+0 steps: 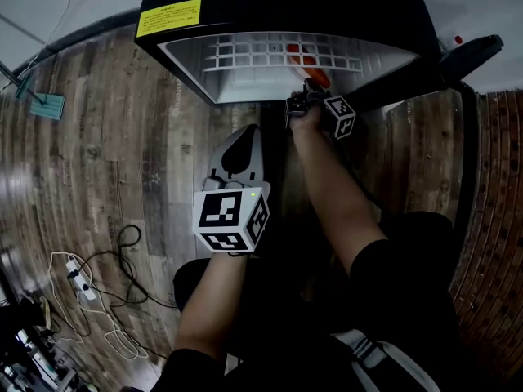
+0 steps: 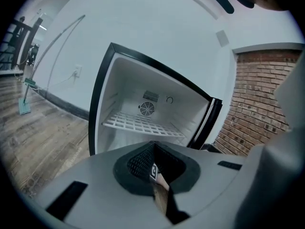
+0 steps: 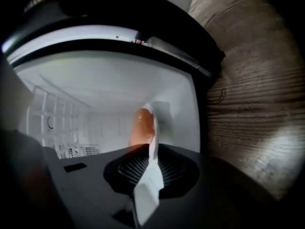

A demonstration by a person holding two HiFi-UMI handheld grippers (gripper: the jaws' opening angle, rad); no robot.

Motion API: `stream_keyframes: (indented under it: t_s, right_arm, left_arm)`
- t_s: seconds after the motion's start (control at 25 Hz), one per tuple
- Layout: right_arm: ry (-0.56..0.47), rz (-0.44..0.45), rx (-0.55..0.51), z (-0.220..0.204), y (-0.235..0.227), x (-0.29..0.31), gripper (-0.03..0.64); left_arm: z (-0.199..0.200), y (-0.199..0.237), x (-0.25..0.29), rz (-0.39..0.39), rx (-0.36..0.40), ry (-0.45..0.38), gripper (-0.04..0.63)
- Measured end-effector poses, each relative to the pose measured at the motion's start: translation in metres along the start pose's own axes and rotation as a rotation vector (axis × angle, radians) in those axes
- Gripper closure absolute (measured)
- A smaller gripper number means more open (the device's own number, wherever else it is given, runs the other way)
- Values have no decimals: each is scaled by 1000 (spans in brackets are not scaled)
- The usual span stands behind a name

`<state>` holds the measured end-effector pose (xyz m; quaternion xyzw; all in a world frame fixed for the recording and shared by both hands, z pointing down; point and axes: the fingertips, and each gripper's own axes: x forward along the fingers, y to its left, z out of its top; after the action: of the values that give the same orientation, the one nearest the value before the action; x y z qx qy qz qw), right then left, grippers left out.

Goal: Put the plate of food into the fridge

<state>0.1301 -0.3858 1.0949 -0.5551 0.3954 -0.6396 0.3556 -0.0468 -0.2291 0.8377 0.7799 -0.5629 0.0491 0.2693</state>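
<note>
The small black fridge (image 1: pixel 180 55) stands open, with a white wire shelf (image 1: pixel 261 55) inside. My right gripper (image 1: pixel 304 96) reaches into its right side, shut on the rim of a white plate (image 3: pixel 151 175). The plate is seen edge-on in the right gripper view and carries orange food (image 3: pixel 142 128); the orange food (image 1: pixel 317 78) also shows just past the gripper in the head view. My left gripper (image 1: pixel 237 149) hangs back over the floor in front of the fridge, shut and empty. In its own view the left gripper (image 2: pixel 155 168) faces the open fridge (image 2: pixel 124 85) and its bare wire shelf (image 2: pixel 143 123).
The fridge door (image 1: pixel 466 55) is swung out to the right, next to a brick wall (image 1: pixel 498 219). A power strip with cables (image 1: pixel 82 284) lies on the wooden floor at the left. A mop with a teal head (image 1: pixel 45 104) leans at the far left.
</note>
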Motion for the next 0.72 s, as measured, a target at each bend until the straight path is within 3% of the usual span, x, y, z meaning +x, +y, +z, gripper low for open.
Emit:
stream_keyframes:
  t_s: [0.12,0.28,0.4,0.56,0.72]
  right_arm:
    - [14,-42,-41,-9,-1,0,468]
    - [-7,-90,-81,-12,-1,-10,419]
    - [-2,-166,-138,-12,-14,-24,419]
    - [29,-271,-379,-2,-20,-29,425]
    - [115,-339,-694,-9,-17,-24,420]
  left_arm:
    - [2,-5,2,-16,-2,-4,598]
    - [4,-6,5,-23,1,-9,598]
    - [3,-4,9,-14,-5,-2,598]
    - [6,-12,14,-25,-10,-5,598]
    - [9,-17,14,-34,-1,-8,598]
